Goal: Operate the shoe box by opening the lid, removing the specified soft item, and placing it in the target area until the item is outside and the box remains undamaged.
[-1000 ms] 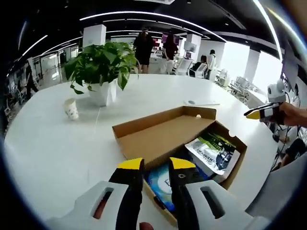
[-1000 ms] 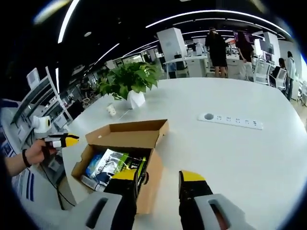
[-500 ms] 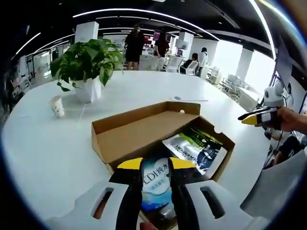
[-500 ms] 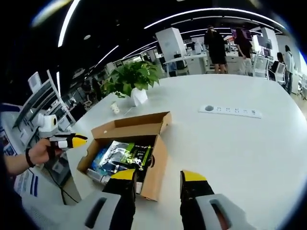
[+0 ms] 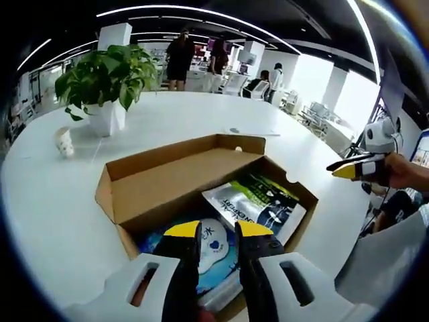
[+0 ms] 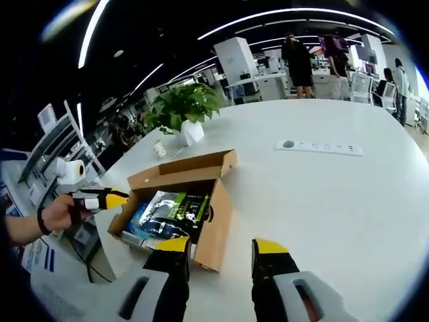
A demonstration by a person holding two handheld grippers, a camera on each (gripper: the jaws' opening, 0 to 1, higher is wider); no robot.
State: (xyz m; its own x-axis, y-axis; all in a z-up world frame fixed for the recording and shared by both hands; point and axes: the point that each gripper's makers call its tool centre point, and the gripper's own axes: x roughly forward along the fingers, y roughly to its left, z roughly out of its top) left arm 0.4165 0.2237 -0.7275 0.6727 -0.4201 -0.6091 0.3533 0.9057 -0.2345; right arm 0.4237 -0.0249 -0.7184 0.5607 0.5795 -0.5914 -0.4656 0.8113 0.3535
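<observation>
left gripper view: the left tool [image 5: 217,230] hovers with jaws narrowly parted, gripping nothing, just above a blue pouch [image 5: 213,245] in the open shoe box [image 5: 174,181]; its print is unreadable. a green-black packet [image 5: 258,204] lies beside it.

right gripper view: the right tool [image 6: 221,246], jaws wide, sits on the near side of the shoe box [image 6: 216,228] on the white tabletop [image 6: 322,201].

Potted plant [image 5: 100,77] beside paper cup [image 5: 64,141]; power strip [image 6: 320,146] (white) well apart.
</observation>
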